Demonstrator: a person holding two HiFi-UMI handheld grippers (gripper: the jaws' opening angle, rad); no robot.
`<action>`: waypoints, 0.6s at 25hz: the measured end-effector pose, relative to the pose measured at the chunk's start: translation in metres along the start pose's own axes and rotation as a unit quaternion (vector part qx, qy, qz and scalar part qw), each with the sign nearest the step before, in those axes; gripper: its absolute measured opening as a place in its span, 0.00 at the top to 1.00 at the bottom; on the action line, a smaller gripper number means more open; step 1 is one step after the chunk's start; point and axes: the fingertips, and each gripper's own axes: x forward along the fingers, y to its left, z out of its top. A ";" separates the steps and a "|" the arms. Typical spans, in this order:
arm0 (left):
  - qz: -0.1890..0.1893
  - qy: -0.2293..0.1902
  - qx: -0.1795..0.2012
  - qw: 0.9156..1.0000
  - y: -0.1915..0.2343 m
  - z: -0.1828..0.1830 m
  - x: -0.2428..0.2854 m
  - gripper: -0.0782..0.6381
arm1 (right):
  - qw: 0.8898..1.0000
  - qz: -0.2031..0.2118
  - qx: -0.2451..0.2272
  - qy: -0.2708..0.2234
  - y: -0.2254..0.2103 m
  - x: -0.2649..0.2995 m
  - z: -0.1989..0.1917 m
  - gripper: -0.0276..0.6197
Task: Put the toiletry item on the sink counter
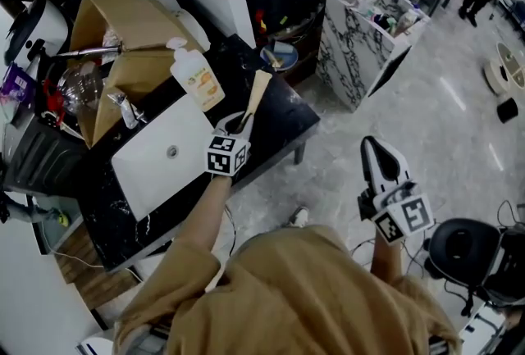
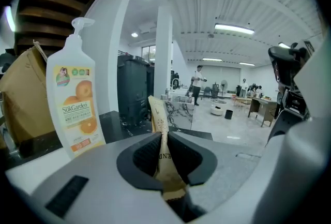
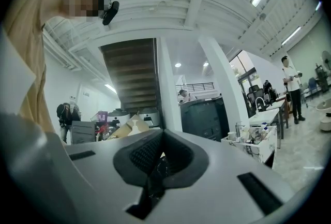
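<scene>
Left gripper view, left fingers pinching slim beige tube, right fingers closed

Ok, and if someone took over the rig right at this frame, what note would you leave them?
Left hand-held gripper: shut on the tan tube, held over the black counter just right of the white sink basin, near the pump bottle.
Right hand-held gripper: shut, empty, off to the side over the floor.
Done: tube is in the grip and at the counter.
Left: lower it onto a bare counter patch, open the jaws, withdraw.
</scene>
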 end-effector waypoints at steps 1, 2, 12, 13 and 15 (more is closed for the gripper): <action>-0.002 0.007 0.008 1.000 0.000 -0.002 0.004 0.84 | 1.000 -0.002 0.000 0.000 0.000 -0.002 0.000 0.95; -0.003 0.014 0.017 1.000 0.000 -0.004 0.008 0.84 | 1.000 -0.005 0.000 0.001 0.000 -0.004 0.000 0.95; -0.016 0.071 0.052 0.996 -0.007 -0.030 0.043 0.84 | 0.999 -0.034 -0.001 0.004 -0.006 -0.027 -0.003 0.95; -0.018 0.074 0.055 0.996 -0.008 -0.032 0.046 0.84 | 0.999 -0.038 -0.001 0.005 -0.007 -0.029 -0.003 0.95; -0.022 0.084 0.057 0.995 -0.010 -0.036 0.051 0.84 | 0.999 -0.047 -0.001 0.005 -0.011 -0.035 -0.001 0.95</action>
